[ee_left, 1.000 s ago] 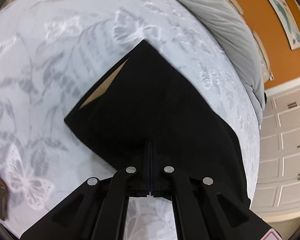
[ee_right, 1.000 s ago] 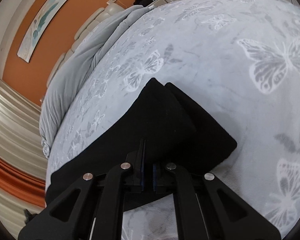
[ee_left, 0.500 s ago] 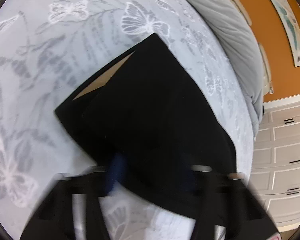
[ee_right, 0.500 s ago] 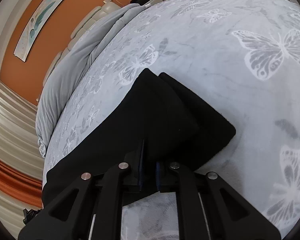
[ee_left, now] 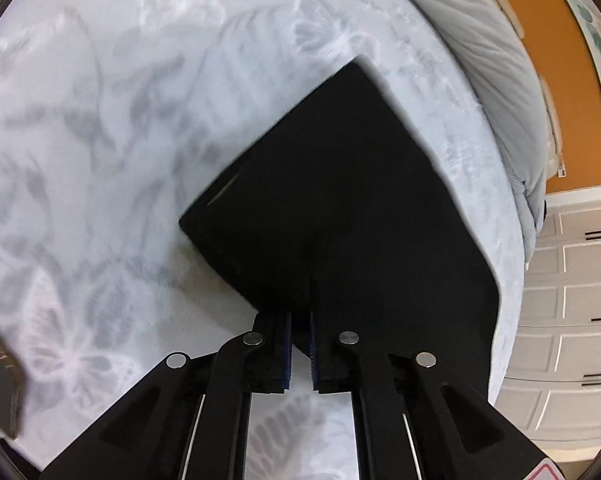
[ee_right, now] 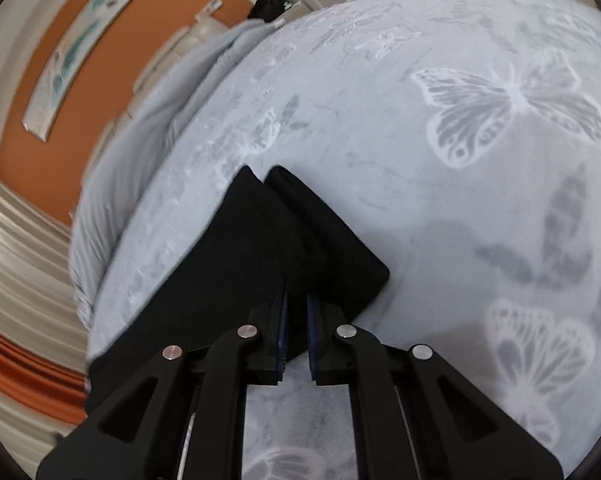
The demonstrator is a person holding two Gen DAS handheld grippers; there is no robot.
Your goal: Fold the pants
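A bed covered by a pale grey plush blanket with butterfly prints (ee_left: 148,128) carries everything. Folded black fabric pants (ee_left: 340,200) lie flat on it. A rumpled grey duvet (ee_left: 496,64) is heaped along its far edge.

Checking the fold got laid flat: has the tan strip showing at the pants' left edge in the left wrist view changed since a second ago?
Yes. On the pants, the tan wedge has shrunk to a sliver against the butterfly bedspread.

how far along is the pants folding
Mostly done: the black pants lie on the butterfly blanket as a compact stack, layers showing in the right wrist view. In hand: left tongs and right tongs are opening at its near edge. Left: possibly one more fold.
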